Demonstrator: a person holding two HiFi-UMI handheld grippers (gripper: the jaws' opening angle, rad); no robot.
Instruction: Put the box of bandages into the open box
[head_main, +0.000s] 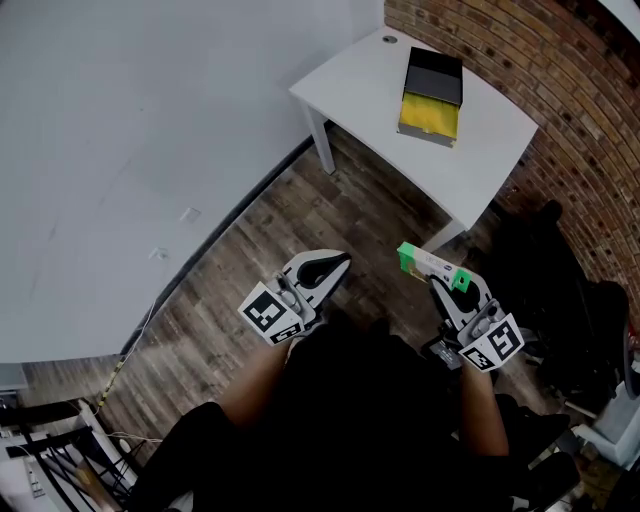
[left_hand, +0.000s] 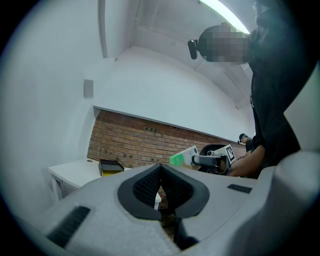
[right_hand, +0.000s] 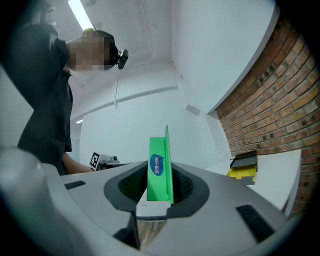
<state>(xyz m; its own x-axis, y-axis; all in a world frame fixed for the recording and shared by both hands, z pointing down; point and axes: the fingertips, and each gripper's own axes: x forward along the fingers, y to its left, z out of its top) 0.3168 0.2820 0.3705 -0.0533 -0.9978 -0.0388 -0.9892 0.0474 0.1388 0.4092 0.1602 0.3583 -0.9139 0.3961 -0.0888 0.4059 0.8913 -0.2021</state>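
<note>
- Head view: we look steeply down on a wood floor (head_main: 250, 270). A white bench (head_main: 350, 85) stands ahead, in the corner by a brick wall (head_main: 560, 90).
- The open box (head_main: 432, 95), black with a yellow inside, sits on the bench. Its lid is folded back, so its mouth faces up, ready to be filled from above.
- The right tool (head_main: 440, 278) is clenched on the bandage box (head_main: 428, 262), a slim green and white carton.
- In the right gripper view the carton stands on edge between the pads. They squeeze its flat faces, and the green end points forward.
- We judge this grip leaves most of the carton sticking out ahead, free to go in first.
- The left tool (head_main: 328, 266) has its jaws closed together on nothing. It is held level beside the right one, apart from it. We judge it is idle, since one tool can manage the carton.
- The bandage box is in the air over the floor, well short of the bench. The carry and the drop are not yet done.
</note>
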